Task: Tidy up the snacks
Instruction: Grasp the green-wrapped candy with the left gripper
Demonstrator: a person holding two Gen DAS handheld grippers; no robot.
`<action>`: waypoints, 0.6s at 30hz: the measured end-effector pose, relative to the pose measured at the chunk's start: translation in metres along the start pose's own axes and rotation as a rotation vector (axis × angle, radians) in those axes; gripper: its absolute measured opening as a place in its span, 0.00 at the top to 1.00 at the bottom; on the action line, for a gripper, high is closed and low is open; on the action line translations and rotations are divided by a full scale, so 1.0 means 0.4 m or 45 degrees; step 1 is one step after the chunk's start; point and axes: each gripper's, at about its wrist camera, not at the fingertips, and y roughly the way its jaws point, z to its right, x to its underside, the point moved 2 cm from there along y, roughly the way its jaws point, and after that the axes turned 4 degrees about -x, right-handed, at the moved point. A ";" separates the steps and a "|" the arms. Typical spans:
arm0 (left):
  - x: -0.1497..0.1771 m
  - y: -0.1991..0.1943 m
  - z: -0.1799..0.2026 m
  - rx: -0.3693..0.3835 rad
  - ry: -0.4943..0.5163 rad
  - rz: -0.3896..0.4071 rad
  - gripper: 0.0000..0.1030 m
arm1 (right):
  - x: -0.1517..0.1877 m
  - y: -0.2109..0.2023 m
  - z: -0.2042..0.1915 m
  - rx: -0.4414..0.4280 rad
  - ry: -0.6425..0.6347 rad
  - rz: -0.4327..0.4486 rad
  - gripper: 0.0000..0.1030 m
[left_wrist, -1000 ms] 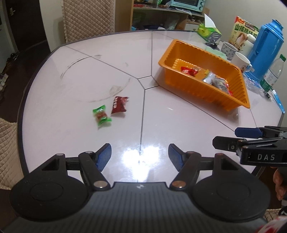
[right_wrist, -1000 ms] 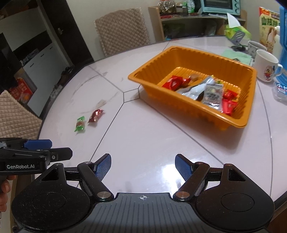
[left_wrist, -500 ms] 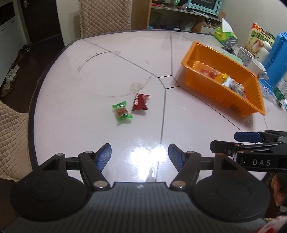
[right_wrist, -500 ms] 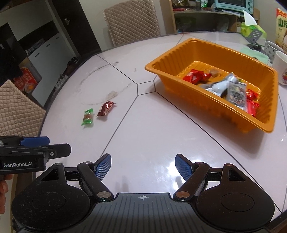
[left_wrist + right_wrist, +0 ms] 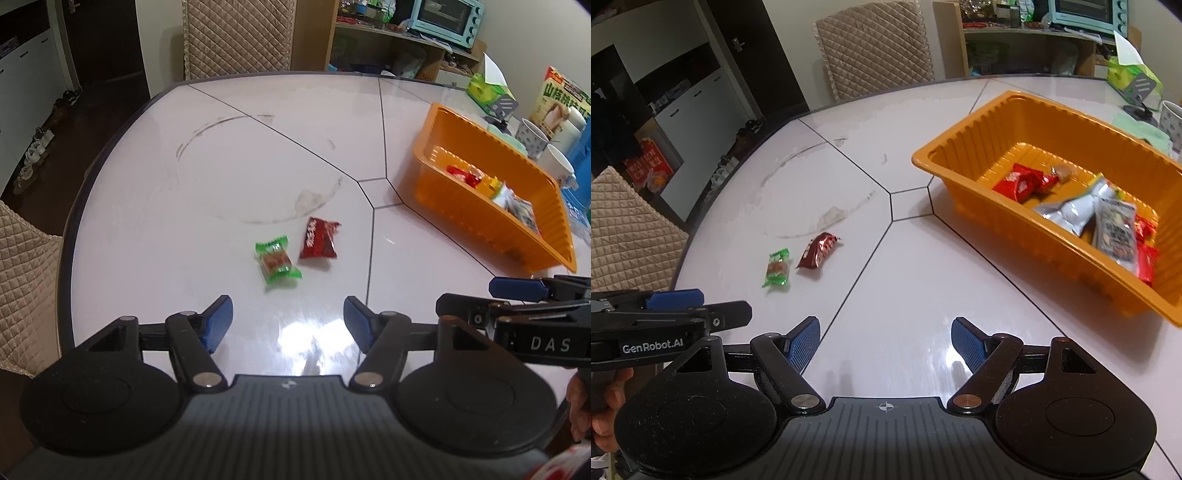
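A green-wrapped candy [image 5: 276,262] [image 5: 777,268] and a dark red snack packet [image 5: 318,238] [image 5: 817,250] lie side by side on the white table [image 5: 184,229]. My left gripper [image 5: 288,319] hovers just short of them, its jaws closing with nothing between them. My right gripper [image 5: 885,341] stands open and empty over bare table, to the right of the two snacks. An orange tray [image 5: 465,218] [image 5: 964,147] at the right holds several wrapped snacks. Each gripper shows at the edge of the other's view.
Mugs [image 5: 532,136], a blue jug [image 5: 583,162], a tissue box [image 5: 487,92] and a printed box [image 5: 563,101] stand behind the tray. Quilted chairs [image 5: 875,48] [image 5: 26,280] ring the table. A shelf with a small oven [image 5: 447,16] is at the back.
Both grippers have moved forward and left, so the two loose snacks sit closer and more central in the left wrist view. The left jaws have narrowed slightly.
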 end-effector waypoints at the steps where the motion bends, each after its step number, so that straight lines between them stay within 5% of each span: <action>1: -0.006 0.008 -0.003 0.001 -0.005 -0.001 0.40 | -0.005 0.005 0.000 -0.002 -0.002 0.002 0.24; 10: -0.049 0.081 -0.018 -0.009 -0.036 0.007 0.44 | -0.039 0.046 0.006 0.010 -0.004 -0.001 0.24; 18: -0.069 0.136 -0.020 -0.004 -0.023 -0.011 0.59 | -0.052 0.075 0.022 0.022 0.008 -0.013 0.24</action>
